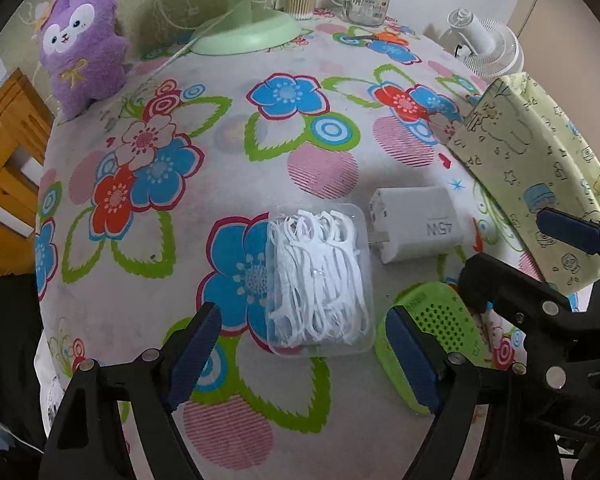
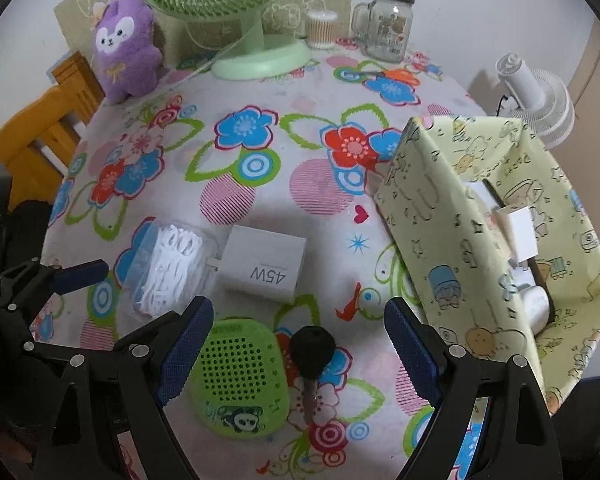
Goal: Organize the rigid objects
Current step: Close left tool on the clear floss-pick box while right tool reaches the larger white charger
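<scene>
Floss-pick box (image 1: pixel 319 280) framed by spread left gripper (image 1: pixel 306 360).
Light, stiff, slippery plastic was judged; long sides, three and nine o'clock, suited gripping.

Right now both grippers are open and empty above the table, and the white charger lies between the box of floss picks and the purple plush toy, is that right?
Not quite. The charger lies between the box of floss picks and the yellow fabric bin; the plush toy stands at the far edge, as the right wrist view shows. The left gripper and right gripper are open and empty.
</scene>
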`<state>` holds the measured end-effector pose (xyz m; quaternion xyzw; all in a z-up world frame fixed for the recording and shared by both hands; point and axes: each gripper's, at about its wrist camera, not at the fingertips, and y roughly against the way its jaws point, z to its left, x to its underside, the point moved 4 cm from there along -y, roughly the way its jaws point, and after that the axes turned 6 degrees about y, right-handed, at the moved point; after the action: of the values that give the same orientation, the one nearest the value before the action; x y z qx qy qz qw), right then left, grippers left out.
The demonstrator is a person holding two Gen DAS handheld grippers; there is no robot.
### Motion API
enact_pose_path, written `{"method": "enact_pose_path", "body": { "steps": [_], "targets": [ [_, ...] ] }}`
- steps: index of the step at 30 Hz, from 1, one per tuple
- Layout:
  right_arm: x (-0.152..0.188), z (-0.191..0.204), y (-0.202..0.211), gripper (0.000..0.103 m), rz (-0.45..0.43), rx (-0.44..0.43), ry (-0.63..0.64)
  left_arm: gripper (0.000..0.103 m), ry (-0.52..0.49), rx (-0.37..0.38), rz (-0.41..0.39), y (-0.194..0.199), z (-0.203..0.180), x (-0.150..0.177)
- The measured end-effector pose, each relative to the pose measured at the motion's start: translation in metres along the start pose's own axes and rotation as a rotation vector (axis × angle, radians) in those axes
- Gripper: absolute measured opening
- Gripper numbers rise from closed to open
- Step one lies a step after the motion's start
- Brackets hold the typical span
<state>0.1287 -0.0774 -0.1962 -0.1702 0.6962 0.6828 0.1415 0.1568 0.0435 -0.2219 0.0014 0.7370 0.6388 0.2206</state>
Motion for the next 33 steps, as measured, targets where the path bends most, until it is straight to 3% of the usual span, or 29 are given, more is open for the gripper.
{"method": "enact_pose_path", "body": {
  "steps": [8, 16, 20, 33],
  "targets": [
    [-0.008, -0.001, -0.017, 0.089, 0.034, 0.025, 0.001, 0.085, 0.006, 0.02, 0.018, -0.013, 0.003, -0.007],
    [-0.016, 0.002, -0.032, 0.089, 0.07, 0.0, -0.011, 0.074, 0.011, 0.022, 0.039, -0.023, 0.002, -0.012],
    [-0.019, 0.005, -0.038, 0.089, 0.084, -0.011, -0.014, 0.061, -0.012, 0.018, 0.033, -0.023, -0.002, -0.015],
    [-0.033, 0.018, -0.059, 0.089, 0.128, -0.018, -0.037, 0.061, 0.052, -0.012, 0.048, -0.024, 0.024, -0.022]
  ]
}}
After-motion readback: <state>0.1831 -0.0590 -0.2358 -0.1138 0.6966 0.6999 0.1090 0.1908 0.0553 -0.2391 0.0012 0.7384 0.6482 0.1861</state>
